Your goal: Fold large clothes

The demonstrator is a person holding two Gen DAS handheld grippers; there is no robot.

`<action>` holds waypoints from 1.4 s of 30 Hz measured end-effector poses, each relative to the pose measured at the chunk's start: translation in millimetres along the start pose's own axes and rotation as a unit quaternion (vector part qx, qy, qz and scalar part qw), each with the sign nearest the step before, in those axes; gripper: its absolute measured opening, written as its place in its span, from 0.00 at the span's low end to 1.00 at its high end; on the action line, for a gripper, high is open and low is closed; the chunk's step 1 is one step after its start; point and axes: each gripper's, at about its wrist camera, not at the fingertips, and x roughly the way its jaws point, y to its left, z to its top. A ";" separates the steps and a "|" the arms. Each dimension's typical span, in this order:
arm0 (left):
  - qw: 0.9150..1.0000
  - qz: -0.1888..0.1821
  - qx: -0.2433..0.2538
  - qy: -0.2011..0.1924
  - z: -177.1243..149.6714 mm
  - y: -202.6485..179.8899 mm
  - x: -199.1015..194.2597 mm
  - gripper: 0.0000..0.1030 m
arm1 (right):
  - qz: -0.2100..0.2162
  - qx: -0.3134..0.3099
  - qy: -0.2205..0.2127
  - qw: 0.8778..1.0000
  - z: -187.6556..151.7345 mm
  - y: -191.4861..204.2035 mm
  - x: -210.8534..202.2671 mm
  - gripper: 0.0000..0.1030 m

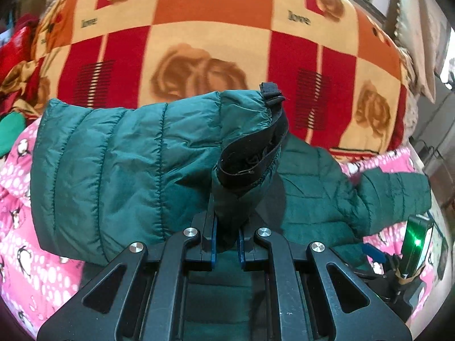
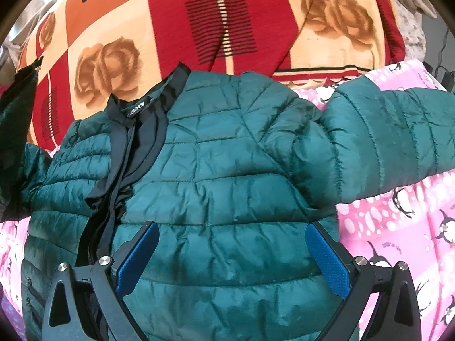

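Note:
A dark green quilted puffer jacket (image 2: 227, 176) lies front up on a pink penguin-print sheet (image 2: 403, 221), its black collar (image 2: 142, 108) toward the patterned blanket. Its right sleeve (image 2: 392, 136) stretches out to the right. My left gripper (image 1: 227, 227) is shut on the jacket's left sleeve (image 1: 119, 164) near its black-edged cuff (image 1: 256, 153) and holds it lifted over the jacket body (image 1: 312, 199). My right gripper (image 2: 231, 244) is open, its blue pads (image 2: 139, 258) spread just above the jacket's chest, holding nothing.
A red, orange and cream rose-print blanket (image 1: 216, 51) covers the bed beyond the jacket. Red and green cloth (image 1: 14, 85) is piled at the far left. A device with a green light (image 1: 416, 241) sits at the right edge.

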 end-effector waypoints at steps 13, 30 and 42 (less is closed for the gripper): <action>0.998 -0.023 0.021 0.049 -18.7 -44.4 47.5 0.09 | -0.012 0.023 0.005 1.000 -3.5 -28.4 2.8 1.00; 0.991 -0.100 -0.019 0.090 -32.0 -18.5 48.3 0.66 | 0.016 0.048 0.008 0.999 -4.9 -29.8 -10.2 1.00; 1.000 0.028 -0.013 0.001 -27.4 94.1 -37.4 0.67 | 0.124 0.025 0.018 0.992 23.9 28.4 -1.9 1.00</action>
